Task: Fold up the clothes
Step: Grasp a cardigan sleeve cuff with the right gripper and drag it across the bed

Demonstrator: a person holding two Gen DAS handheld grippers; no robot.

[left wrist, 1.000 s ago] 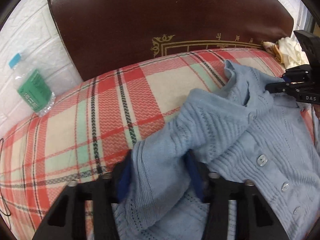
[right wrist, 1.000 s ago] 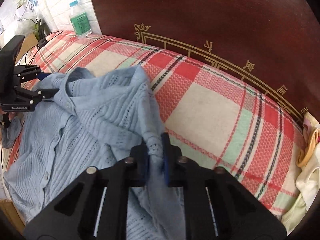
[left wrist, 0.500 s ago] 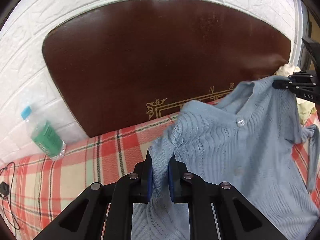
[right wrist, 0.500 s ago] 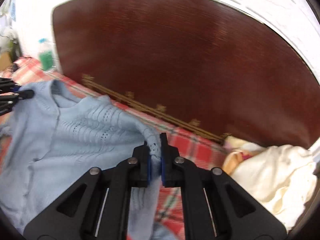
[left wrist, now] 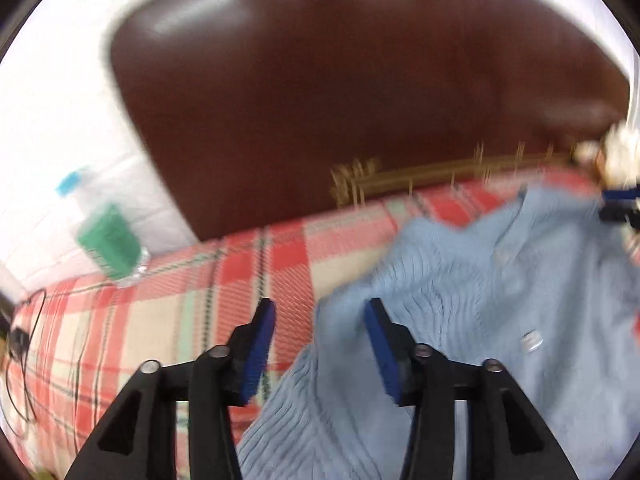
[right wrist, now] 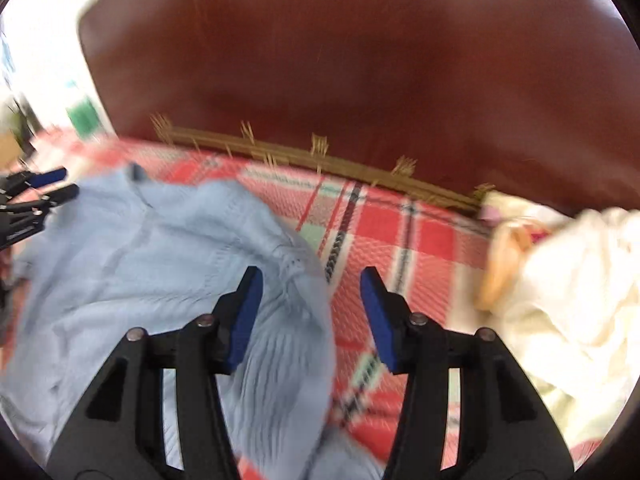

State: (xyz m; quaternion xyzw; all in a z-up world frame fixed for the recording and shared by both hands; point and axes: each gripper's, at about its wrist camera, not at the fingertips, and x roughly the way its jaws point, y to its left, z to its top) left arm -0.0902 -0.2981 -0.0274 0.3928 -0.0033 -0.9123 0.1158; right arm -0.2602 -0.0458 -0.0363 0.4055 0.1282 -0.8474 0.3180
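Observation:
A light blue knit cardigan (left wrist: 472, 288) with buttons lies on the plaid bed cover (left wrist: 168, 320); it also shows in the right wrist view (right wrist: 152, 264). My left gripper (left wrist: 320, 320) is open, its jaws wide apart over the cardigan's left shoulder edge, holding nothing. My right gripper (right wrist: 310, 288) is open over the cardigan's right edge, holding nothing. Each gripper shows at the other view's edge: the right gripper at the far right of the left wrist view (left wrist: 620, 204), the left gripper at the far left of the right wrist view (right wrist: 36, 196). Both frames are motion-blurred.
A dark wooden headboard (left wrist: 360, 80) with gold trim stands behind the bed. A green-labelled water bottle (left wrist: 104, 232) leans by the white wall. A pile of cream clothes (right wrist: 572, 280) lies at the right. A black cable (left wrist: 24, 340) lies at the bed's left edge.
Both grippers were shut on the cardigan's shoulders, holding it up; now both have opened and let go, and the cardigan has dropped onto the bed.

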